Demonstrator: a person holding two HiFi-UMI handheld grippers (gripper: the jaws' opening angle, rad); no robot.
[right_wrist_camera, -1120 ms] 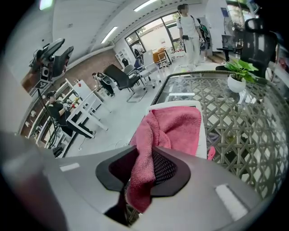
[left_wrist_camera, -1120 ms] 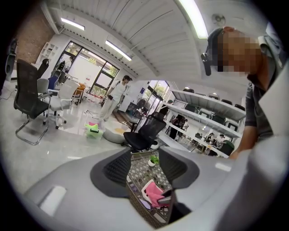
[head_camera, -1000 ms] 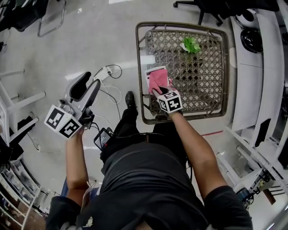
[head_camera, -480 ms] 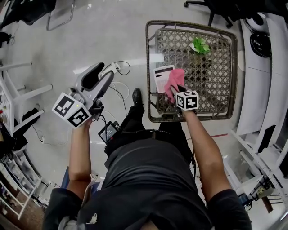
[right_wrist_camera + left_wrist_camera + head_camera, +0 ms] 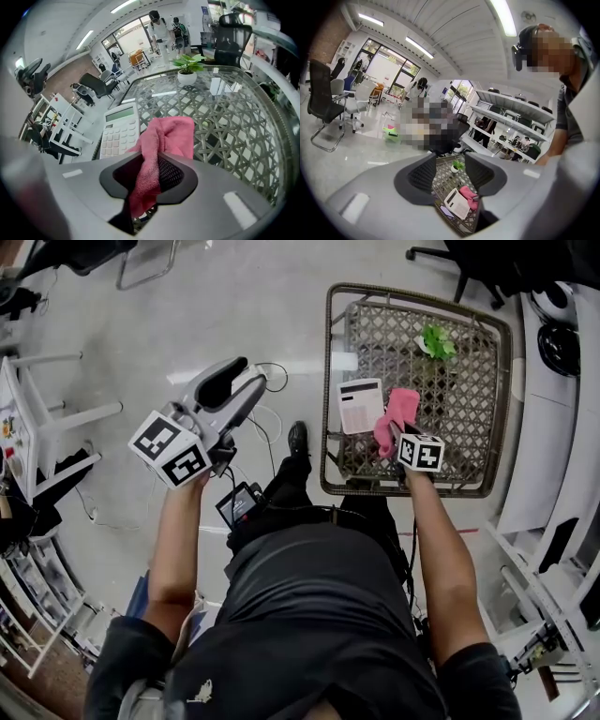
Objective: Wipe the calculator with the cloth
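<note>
Pink cloth [image 5: 165,136]: we note it pinched tight between the jaws of the right tool [image 5: 151,174], with its free end bunched ahead of them over the counter [image 5: 469,399].
Calculator [image 5: 360,405]: white, lying flat on the counter just left of the cloth and the right tool. We cannot tell if they touch.
Left tool [image 5: 449,172]: we see its jaws apart and empty, held over the floor, well apart from the calculator.
</note>
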